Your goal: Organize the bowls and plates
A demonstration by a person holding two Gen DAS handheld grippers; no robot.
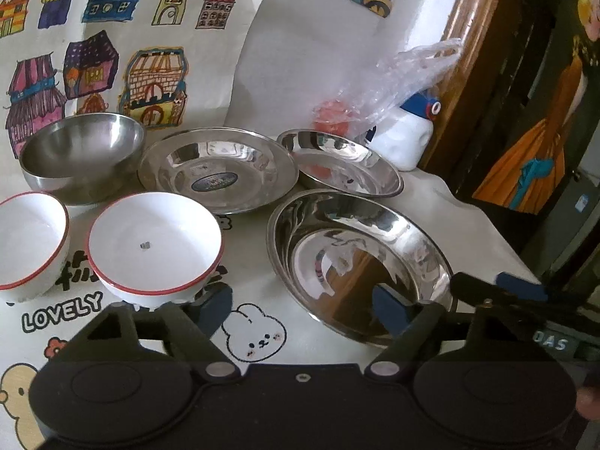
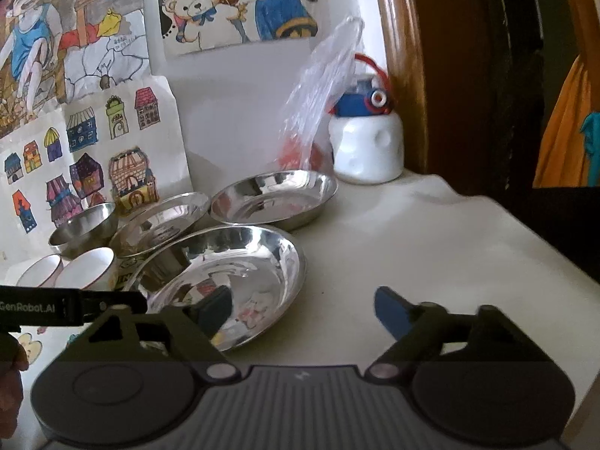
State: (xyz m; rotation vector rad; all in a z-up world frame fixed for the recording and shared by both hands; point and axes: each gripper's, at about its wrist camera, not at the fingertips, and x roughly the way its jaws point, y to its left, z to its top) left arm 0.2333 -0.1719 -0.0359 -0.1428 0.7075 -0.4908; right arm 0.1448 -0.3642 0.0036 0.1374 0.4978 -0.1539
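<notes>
Left wrist view: the left gripper hangs low over the table with its jaws spread wide and nothing between them. One blue fingertip sits over the near rim of the large steel plate, the other just beside the nearer white bowl with a red rim. A second white bowl stands at the left edge, close beside the first. Behind them a deep steel bowl rests near the wall, then a flat steel plate with a sticker, and to its right a smaller steel plate. A clear plastic bag and a white bottle with a blue cap stand at the back corner. The right gripper pokes in from the right, beside the large plate.

Right wrist view: the right gripper is also open wide and empty, one fingertip over the large steel plate, the other above bare table. The smaller steel plate lies behind it, the sticker plate, steel bowl and both white bowls off to the left. The bag and bottle stand by the wall.
</notes>
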